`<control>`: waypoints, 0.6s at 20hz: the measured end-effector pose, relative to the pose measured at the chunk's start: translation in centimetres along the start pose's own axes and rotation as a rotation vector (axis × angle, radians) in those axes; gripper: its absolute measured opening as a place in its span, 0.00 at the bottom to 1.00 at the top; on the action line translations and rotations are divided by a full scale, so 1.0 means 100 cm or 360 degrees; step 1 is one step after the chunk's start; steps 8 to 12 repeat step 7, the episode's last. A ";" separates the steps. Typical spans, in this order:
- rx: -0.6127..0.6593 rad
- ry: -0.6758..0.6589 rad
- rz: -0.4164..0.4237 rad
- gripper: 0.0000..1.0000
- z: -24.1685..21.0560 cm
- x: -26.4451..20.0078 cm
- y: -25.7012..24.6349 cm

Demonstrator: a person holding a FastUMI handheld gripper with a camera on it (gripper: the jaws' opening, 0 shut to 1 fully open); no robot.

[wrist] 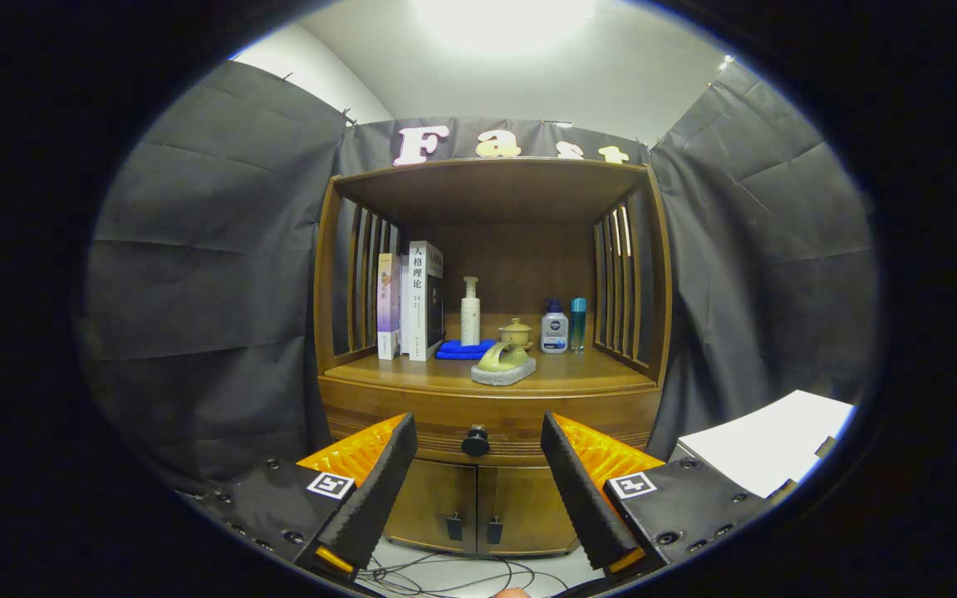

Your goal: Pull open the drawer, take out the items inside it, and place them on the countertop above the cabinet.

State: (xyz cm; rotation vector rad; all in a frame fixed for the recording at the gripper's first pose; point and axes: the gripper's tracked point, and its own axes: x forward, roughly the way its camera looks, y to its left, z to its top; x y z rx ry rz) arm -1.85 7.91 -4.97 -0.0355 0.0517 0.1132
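The gripper (478, 457) is being held wide open w/ nothing between its fingers (379, 490), aimed straight at the front of a wooden cabinet (491, 399). The drawer (491, 423) is being seen shut, just under the countertop (578, 374), its dark round knob (475, 441) showing in the gap between the fingertips but well beyond them, not touched. On the countertop, approx. left to right, books (416, 303), a blue cloth (462, 349), a pump bottle (470, 311), a small teapot (517, 332), a green scoop-like item on a grey pad (503, 365) & two small bottles (566, 326) are being displayed. Two lower doors (478, 507) are being seen closed beneath the drawer. Cables (445, 573) are lying on the floor below.
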 end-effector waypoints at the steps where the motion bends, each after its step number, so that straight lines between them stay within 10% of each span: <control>1: -0.0007 0.0000 0.0001 0.95 0.000 0.000 0.000; 12: 0.0005 0.0001 0.0013 0.96 0.001 -0.001 0.002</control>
